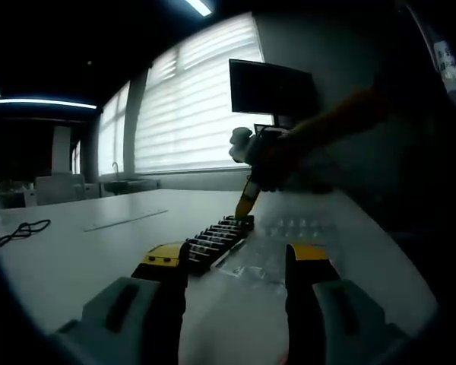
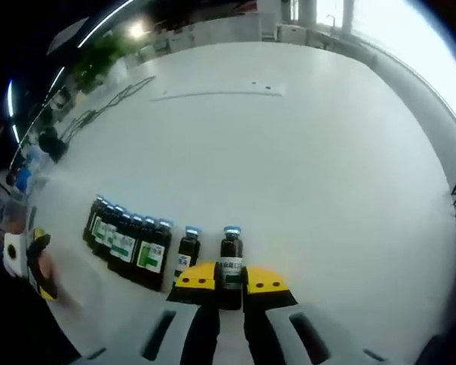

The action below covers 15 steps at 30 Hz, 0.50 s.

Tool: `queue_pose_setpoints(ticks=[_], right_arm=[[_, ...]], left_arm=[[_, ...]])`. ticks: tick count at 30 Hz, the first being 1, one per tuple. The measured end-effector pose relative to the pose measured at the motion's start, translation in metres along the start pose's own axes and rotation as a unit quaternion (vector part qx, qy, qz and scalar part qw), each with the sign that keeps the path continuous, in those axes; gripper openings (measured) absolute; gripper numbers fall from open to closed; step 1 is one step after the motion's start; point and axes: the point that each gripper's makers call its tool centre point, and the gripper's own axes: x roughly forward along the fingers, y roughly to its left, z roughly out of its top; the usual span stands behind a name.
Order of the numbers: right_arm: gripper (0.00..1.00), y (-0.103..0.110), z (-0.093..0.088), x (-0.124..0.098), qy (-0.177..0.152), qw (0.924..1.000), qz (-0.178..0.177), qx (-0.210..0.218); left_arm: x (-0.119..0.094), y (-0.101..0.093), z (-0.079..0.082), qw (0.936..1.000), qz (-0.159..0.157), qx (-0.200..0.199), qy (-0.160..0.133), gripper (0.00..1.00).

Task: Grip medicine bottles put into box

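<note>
I have the right gripper (image 2: 228, 283) down at the bench (image 2: 304, 144), its yellow-tipped fingers (image 2: 194, 278) drawn in close on either side of one small dark medicine bottle (image 2: 230, 258), so I read it as gripping that bottle, though I cannot tell how firmly the pads bear on the glass. The bottle stands upright, its long axis vertical, cap up and base on the bench, label facing me. Just to its left stands a second single bottle (image 2: 187, 251), and further left a tight row of bottles (image 2: 127, 242), all upright too. From the left gripper view, my left gripper (image 1: 235, 262) hangs open and holds nothing, well back from the row of bottles (image 1: 216, 239), with a clear plastic tray (image 1: 285, 247) lying flat just to the right of them; I take that tray for the box, though I am not certain. To do this step well, I judge I should hold the bottle low on its body, lift straight up so it clears its neighbour, keep it vertical through the carry, and set it down base first.
</note>
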Motion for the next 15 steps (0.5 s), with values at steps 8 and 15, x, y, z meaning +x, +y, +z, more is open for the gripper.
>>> queue_pose_setpoints(ticks=[8, 15], right_arm=[[0.07, -0.001, 0.0, -0.001, 0.001, 0.9999, -0.007, -0.008], [0.07, -0.003, 0.016, -0.016, -0.033, 0.9994, -0.004, 0.008]], left_arm=[[0.0, -0.001, 0.0, 1.0, -0.001, 0.002, 0.001, 0.43], [0.0, -0.001, -0.001, 1.0, -0.001, 0.003, 0.001, 0.43]])
